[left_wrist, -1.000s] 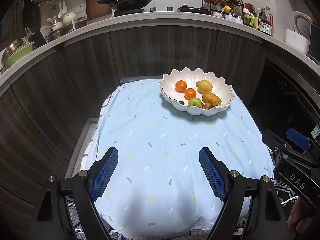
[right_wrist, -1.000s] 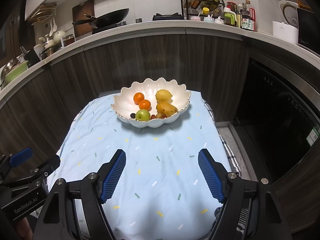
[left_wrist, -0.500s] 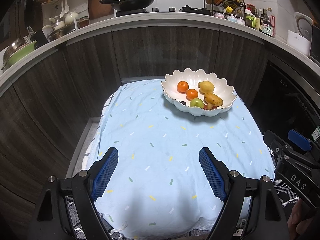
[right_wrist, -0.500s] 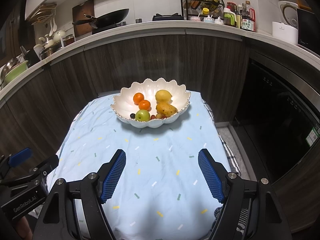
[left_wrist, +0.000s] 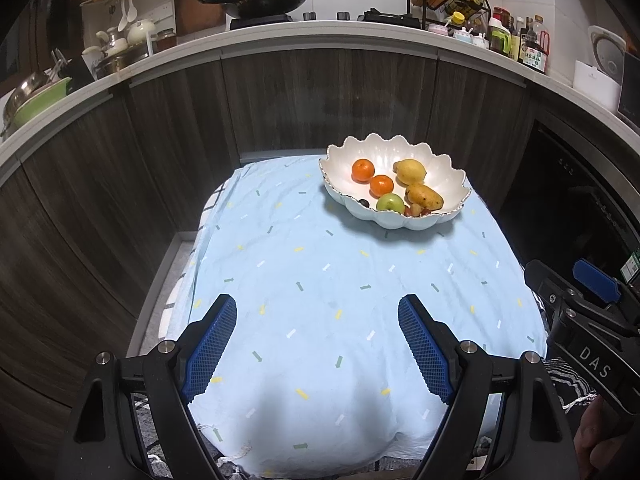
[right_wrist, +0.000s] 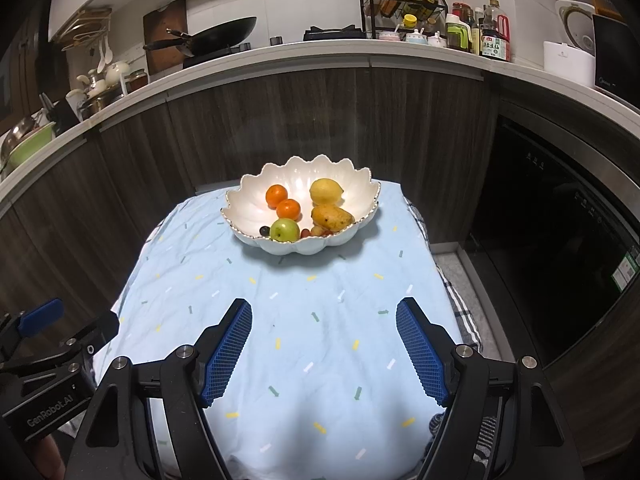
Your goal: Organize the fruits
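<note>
A white scalloped bowl (left_wrist: 452, 168) (right_wrist: 248, 208) stands at the far end of a table under a light blue cloth (left_wrist: 320, 280) (right_wrist: 304, 312). In it lie two oranges (left_wrist: 363, 170) (right_wrist: 276, 195), a lemon (left_wrist: 410, 171) (right_wrist: 326, 191), a mango (left_wrist: 424, 196) (right_wrist: 331, 217), a green apple (left_wrist: 390, 203) (right_wrist: 284, 229) and some small dark and red fruits (right_wrist: 308, 232). My left gripper (left_wrist: 317, 312) hovers open over the near part of the cloth, nothing between its blue pads. My right gripper (right_wrist: 324, 314) is likewise open and empty, well short of the bowl.
Dark wooden cabinets curve behind the table under a white counter (left_wrist: 320, 36) with a wok (left_wrist: 264, 2), bottles (right_wrist: 488, 36) and dishes. A dark appliance front (right_wrist: 560, 220) stands to the right. Each gripper's body shows at the edge of the other's view.
</note>
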Demonstrator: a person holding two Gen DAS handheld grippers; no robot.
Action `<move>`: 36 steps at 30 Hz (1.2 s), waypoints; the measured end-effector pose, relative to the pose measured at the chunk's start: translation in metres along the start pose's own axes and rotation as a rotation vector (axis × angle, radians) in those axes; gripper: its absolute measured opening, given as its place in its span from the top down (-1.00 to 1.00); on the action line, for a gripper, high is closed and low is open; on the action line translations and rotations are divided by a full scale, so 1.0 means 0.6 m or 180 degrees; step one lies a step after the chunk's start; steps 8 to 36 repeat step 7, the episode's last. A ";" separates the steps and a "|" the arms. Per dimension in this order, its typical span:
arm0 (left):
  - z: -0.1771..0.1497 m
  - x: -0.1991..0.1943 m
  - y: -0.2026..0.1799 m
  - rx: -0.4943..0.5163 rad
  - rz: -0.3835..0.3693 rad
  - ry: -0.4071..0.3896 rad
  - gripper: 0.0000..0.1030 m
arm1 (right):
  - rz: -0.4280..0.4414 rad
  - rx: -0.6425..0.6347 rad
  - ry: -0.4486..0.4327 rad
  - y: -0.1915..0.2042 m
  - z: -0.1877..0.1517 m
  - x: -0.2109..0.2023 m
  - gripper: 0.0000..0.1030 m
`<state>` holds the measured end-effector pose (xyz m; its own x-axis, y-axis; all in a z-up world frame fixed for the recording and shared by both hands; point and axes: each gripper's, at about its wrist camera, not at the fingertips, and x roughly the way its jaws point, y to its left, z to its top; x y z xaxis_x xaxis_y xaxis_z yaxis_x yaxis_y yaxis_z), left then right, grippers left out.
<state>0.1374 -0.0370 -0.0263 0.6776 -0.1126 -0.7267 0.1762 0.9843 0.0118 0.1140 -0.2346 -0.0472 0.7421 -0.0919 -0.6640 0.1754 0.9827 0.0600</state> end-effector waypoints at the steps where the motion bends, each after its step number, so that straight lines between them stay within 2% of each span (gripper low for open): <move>1: 0.000 0.001 0.000 -0.0008 -0.0004 0.0001 -0.61 | -0.0002 0.0001 0.0003 0.001 0.000 0.000 -0.46; 36: -0.003 0.008 0.001 -0.0016 0.0009 0.0019 -0.61 | -0.0019 0.0018 0.0031 0.006 -0.003 0.007 -0.46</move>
